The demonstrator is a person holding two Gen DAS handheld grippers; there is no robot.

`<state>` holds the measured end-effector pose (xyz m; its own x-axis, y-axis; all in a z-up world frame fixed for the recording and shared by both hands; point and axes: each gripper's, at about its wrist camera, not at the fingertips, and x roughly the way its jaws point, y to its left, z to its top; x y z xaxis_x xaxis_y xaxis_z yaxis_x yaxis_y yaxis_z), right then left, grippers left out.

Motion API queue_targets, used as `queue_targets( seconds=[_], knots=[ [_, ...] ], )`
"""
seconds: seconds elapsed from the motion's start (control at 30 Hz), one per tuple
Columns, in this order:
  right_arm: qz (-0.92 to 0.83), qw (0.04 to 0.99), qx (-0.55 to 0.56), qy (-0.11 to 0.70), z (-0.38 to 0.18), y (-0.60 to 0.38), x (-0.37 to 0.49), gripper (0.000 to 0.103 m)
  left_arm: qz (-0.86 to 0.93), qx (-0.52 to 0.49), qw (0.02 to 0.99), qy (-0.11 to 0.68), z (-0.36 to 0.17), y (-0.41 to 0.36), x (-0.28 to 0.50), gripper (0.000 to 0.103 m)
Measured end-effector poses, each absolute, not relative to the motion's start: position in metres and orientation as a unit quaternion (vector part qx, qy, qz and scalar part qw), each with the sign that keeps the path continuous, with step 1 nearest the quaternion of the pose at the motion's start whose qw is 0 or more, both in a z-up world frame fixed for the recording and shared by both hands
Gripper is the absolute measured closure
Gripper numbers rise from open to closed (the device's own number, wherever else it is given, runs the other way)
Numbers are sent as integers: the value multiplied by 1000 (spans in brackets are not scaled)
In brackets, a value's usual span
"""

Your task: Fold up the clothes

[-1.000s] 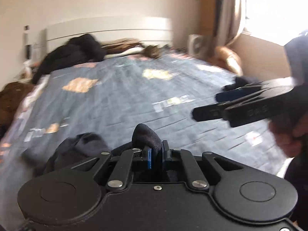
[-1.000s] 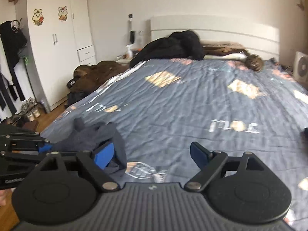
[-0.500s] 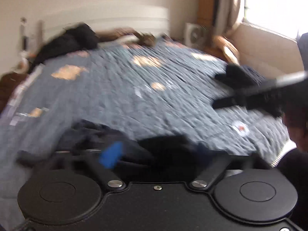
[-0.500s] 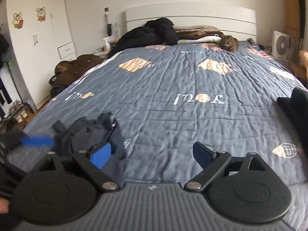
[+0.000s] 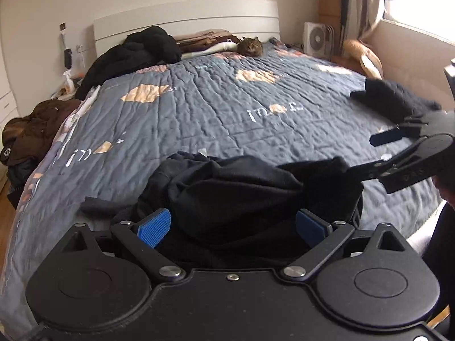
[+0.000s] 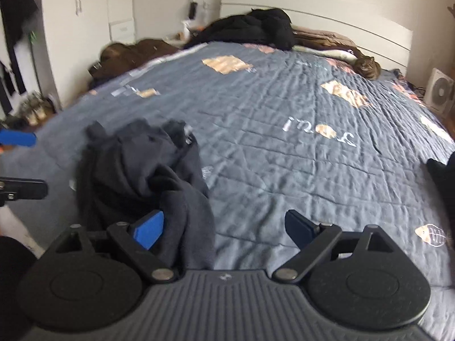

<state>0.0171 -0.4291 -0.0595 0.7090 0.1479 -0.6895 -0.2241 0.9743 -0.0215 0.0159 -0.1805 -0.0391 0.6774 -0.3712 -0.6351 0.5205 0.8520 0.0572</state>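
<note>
A crumpled dark garment [image 5: 227,193] lies on the grey quilted bed [image 5: 227,108] near its foot. My left gripper [image 5: 232,227] is open, its blue pads on either side of the heap's near edge. In the left wrist view my right gripper [image 5: 361,156] comes in from the right, open, its lower finger at the garment's right corner. In the right wrist view the garment [image 6: 142,170] sits left of centre and drapes beside the left pad of my open right gripper [image 6: 223,227]. The left gripper [image 6: 39,164] shows at the left edge.
A second dark garment [image 5: 389,99] lies at the bed's right side. A cat [image 5: 250,47] rests by the headboard next to a black coat pile [image 5: 136,54]. Brown clothes [image 5: 28,130] are heaped left of the bed. A fan [image 5: 315,38] stands at the back right.
My left gripper was shut on the dark garment and is now open; the garment lies in a heap on the bed. The right gripper has moved in toward the garment.
</note>
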Motion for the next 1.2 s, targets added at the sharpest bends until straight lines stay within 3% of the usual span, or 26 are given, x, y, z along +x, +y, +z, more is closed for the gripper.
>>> queue_targets(
  seconds=[0.13, 0.27, 0.33, 0.37, 0.4, 0.57, 0.8, 0.83, 0.9, 0.93, 1.0, 1.2],
  knots=[
    [131, 911, -11, 391, -73, -427, 27, 11, -249, 119, 906, 321, -43, -182, 21, 8],
    [124, 903, -36, 409, -89, -410, 37, 15, -249, 116, 904, 326, -46, -182, 28, 8],
    [118, 904, -32, 410, -94, -409, 41, 37, -250, 116, 903, 329, -47, -183, 32, 8],
    [111, 905, -14, 411, -95, -413, 42, 69, -250, 117, 903, 330, -48, -183, 35, 8],
    [104, 905, 5, 412, -96, -417, 43, 83, -251, 118, 902, 330, -48, -184, 37, 8],
    [113, 902, 42, 415, -96, -430, 39, 85, -272, 136, 897, 321, -49, -199, 52, 8],
    [127, 900, 45, 414, -89, -429, 31, 85, -332, 238, 860, 306, -72, -250, 66, 9],
    [126, 900, 43, 415, -89, -428, 31, 85, -337, 248, 854, 309, -78, -256, 68, 13],
    [123, 901, 42, 414, -90, -427, 32, 85, -346, 244, 840, 338, -89, -261, 76, 63],
    [121, 901, 42, 415, -90, -427, 32, 85, -348, 229, 838, 353, -92, -260, 81, 70],
    [118, 901, 48, 415, -90, -428, 33, 85, -349, 206, 841, 359, -90, -254, 84, 78],
    [132, 901, 82, 406, -81, -432, 34, 85, -336, 173, 858, 348, -52, -208, 77, 84]
  ],
)
